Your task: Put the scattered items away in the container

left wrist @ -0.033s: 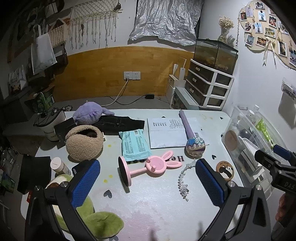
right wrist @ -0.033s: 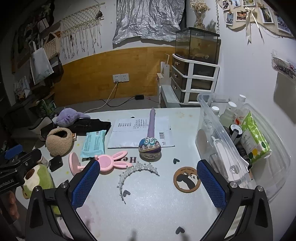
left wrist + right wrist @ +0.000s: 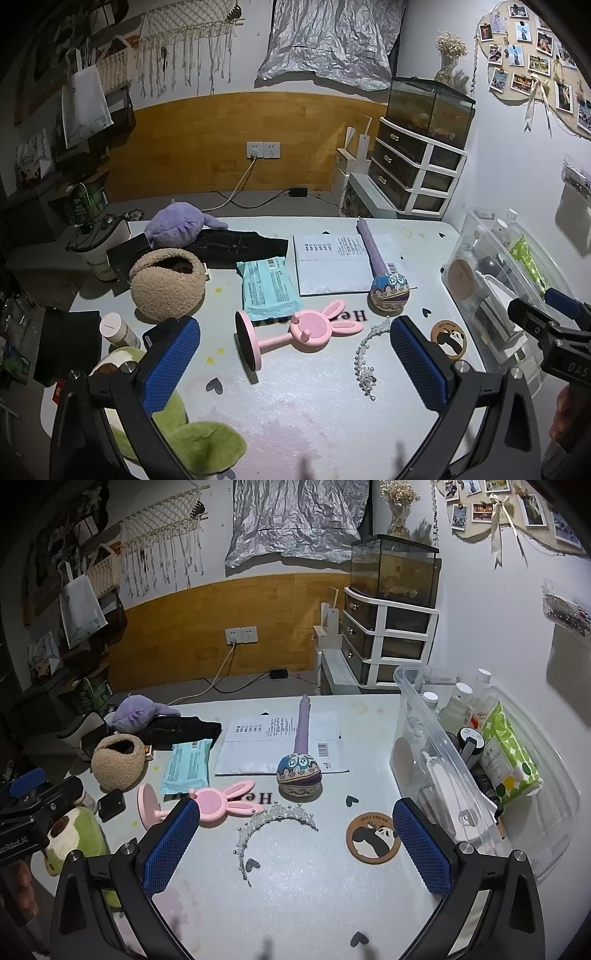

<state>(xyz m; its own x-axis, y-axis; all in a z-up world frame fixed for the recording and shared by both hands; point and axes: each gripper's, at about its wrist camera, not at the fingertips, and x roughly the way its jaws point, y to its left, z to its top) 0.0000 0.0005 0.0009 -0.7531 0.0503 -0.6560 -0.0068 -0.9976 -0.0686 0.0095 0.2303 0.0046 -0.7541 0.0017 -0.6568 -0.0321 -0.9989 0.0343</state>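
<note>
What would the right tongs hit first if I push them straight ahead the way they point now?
Probably the beaded tiara: it lies on the table centred between the open right tongs, nearest in line. Beyond it sits the panda-patterned rattle. Depth is hard to judge in this fisheye view.

The room was dim, its pale wall [image 3: 509, 155] banded low down by a wooden panel [image 3: 207, 147] that carried a double socket [image 3: 263, 150] with a cable plugged in. A crumpled silver sheet [image 3: 332, 40] and a macramé hanging [image 3: 184, 48] hung above it. At the right a glass tank [image 3: 395, 568] sat on a white drawer unit [image 3: 388, 638], and photos [image 3: 535, 62] were pinned to the wall.
</note>
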